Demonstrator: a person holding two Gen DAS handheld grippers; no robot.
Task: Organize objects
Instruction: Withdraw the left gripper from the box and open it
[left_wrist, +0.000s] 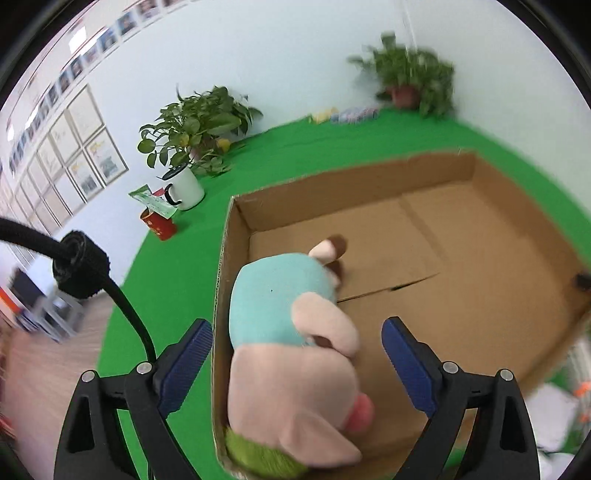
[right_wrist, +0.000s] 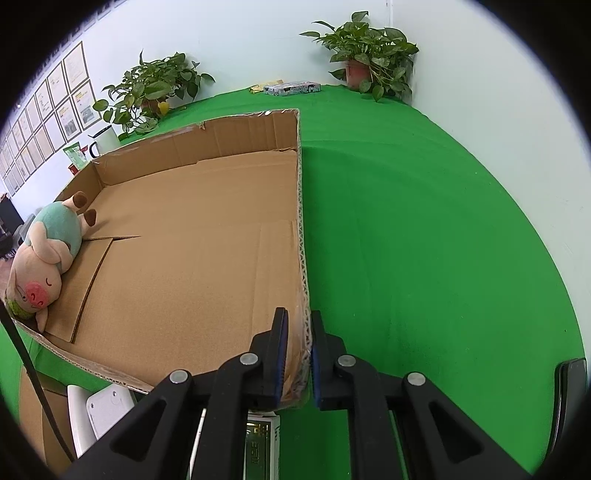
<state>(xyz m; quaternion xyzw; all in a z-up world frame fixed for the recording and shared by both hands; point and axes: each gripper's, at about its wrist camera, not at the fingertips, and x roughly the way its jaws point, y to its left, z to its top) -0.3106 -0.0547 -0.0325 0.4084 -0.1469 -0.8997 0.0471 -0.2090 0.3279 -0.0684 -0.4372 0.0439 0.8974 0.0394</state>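
Plush pig toy (left_wrist: 295, 354), pink with a teal shirt and a green tuft at the head end, lies on its side inside the shallow brown corrugated cardboard box (right_wrist: 184, 229), tucked against the box's left wall and near corner. Left gripper (left_wrist: 297, 363) has its blue pads spread wide, one outside the box wall, one inside over the floor; the pig sits between them with neither pad pressing on it. Reads as just let go, so the drop-off looks done.

Right gripper (right_wrist: 297, 354) is pinched tight on the box's near right wall, the cardboard edge squeezed between the two pads. Likely holding the box steady.

Doing this step well, my take:
- lift the left gripper straight up and clear before any sideways move; the outer pad sits beside the wall and could snag it or drag the pig out
- keep the right clamp on until the left is clear, otherwise the light box may slide on the green cloth tabletop (right_wrist: 406, 221)
- most of the box floor is bare, so the next items fit right of the pig

Farther back: white enamel mug with black handle (left_wrist: 184, 184), red cup (left_wrist: 159, 225), two potted leafy plants (right_wrist: 155, 88) against the wall, small printed flat carton (right_wrist: 291, 88) at the table's far edge. Any of these may be next; can't tell which.
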